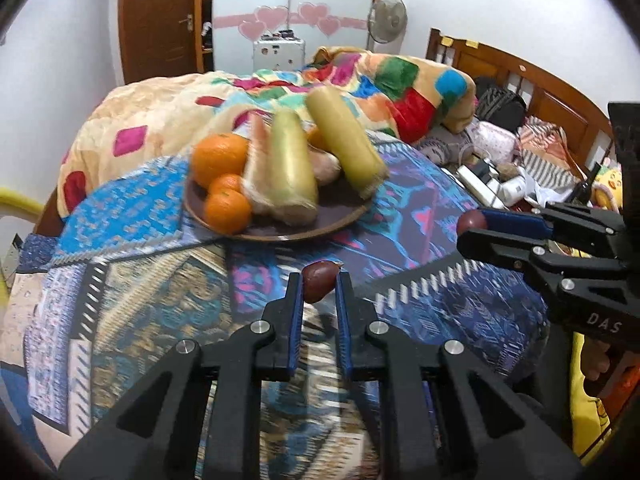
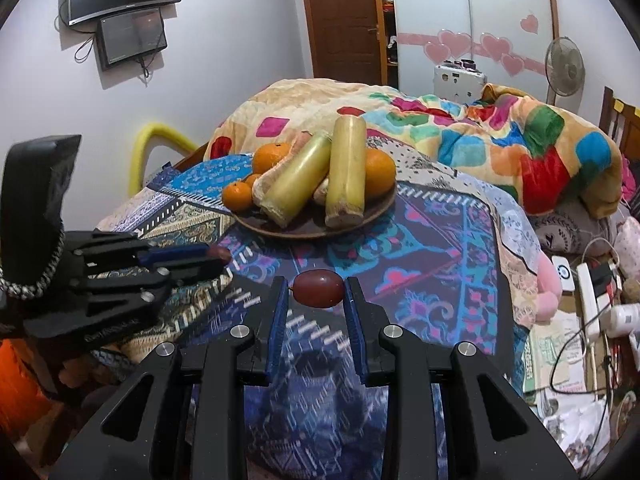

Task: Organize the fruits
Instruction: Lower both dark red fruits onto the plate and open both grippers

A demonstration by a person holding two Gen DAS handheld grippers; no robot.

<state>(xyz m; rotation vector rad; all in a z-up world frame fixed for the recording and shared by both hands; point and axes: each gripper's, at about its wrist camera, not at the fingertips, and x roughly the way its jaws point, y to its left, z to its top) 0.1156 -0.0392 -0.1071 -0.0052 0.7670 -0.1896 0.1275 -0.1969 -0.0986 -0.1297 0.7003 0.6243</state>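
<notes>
While the left gripper (image 1: 318, 284) pinches a small dark red fruit (image 1: 317, 286) between its blue pads, the right gripper (image 2: 316, 288) clamps a second oval red fruit (image 2: 318, 288). Farther on the patterned cloth (image 2: 420, 240), a brown round plate (image 2: 372, 216) carries oranges (image 2: 378, 172) and yellow-green stalk pieces (image 2: 347, 168).

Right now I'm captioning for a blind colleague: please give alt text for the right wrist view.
The right gripper holds a small dark red fruit above a patterned bedspread. Beyond, a brown plate carries oranges and pale yellow stalks. At left, the left gripper grips another dark fruit.
</notes>
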